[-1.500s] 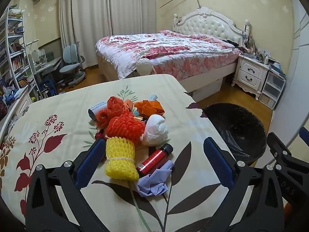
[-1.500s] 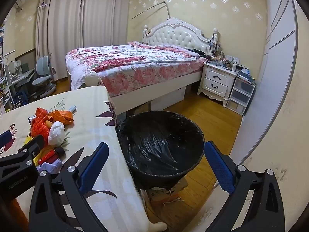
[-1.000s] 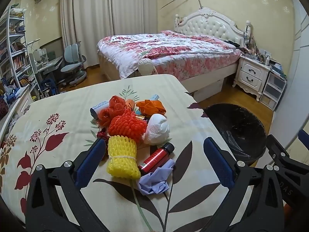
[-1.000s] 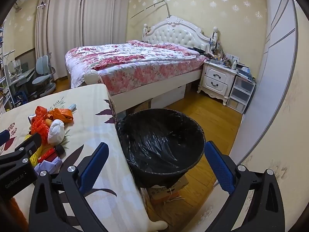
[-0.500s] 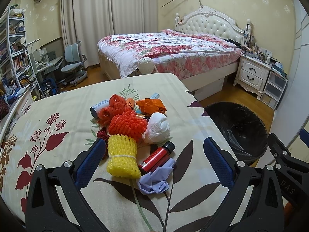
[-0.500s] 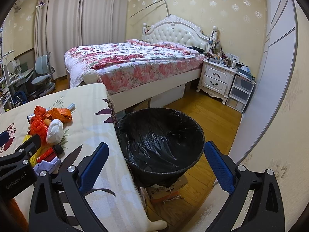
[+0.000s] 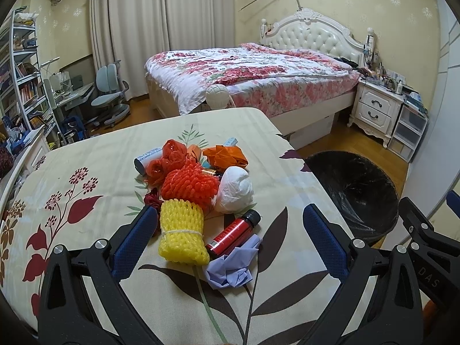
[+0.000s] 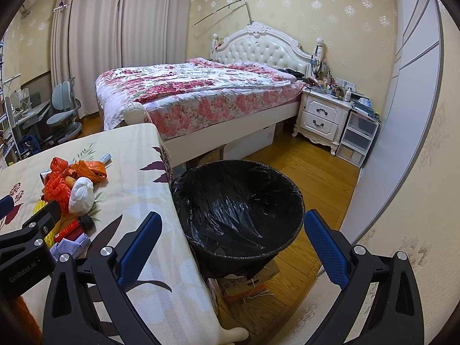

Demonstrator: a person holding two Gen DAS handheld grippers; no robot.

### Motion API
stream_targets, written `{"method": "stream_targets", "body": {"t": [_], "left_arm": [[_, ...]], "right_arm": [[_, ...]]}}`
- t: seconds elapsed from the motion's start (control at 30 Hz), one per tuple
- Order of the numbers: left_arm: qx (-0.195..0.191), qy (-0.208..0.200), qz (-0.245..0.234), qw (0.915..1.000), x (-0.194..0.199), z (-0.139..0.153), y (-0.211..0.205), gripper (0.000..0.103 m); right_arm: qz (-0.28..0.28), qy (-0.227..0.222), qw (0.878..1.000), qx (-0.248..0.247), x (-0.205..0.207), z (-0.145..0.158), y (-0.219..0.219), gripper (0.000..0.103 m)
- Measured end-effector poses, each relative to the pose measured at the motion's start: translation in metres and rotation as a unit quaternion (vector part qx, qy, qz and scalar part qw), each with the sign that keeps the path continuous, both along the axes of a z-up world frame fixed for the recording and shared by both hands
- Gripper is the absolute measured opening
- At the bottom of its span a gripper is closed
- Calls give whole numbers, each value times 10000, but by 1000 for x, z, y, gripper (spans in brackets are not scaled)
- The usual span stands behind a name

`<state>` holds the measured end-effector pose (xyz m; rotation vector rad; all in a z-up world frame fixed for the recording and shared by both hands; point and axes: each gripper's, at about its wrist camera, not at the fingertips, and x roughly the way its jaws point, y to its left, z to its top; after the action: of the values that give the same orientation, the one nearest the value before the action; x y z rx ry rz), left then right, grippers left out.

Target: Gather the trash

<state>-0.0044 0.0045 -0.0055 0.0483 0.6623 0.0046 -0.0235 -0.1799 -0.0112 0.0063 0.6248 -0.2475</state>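
Heaped together near the middle of the table (image 7: 86,172), the trash is kept within easy reach of both grippers, and the black-lined bin (image 8: 238,207) is stood on the floor just beside the table's edge, presumably so that each piece can be carried a short way and dropped in. At the near side of the pile lie a yellow foam net (image 7: 181,233), a red bottle with a black cap (image 7: 233,234) and a crumpled lilac paper (image 7: 230,270); behind them an orange foam net (image 7: 188,185) and a white wad (image 7: 234,189) are seen. The left gripper (image 7: 227,238) is held wide open above the near items, nothing gripped or touched. The right gripper (image 8: 230,244) is likewise spread wide and empty, aimed over the bin.
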Motion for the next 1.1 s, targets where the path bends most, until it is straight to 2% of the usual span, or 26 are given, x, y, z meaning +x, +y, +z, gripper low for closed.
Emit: {"method": "stream_targets", "body": {"t": [1.1], "left_arm": [[9,31,-17,10000,1,-3,-2,99]], "right_arm": [[-3,36,10000,2,-1,-4,-1,97]]}}
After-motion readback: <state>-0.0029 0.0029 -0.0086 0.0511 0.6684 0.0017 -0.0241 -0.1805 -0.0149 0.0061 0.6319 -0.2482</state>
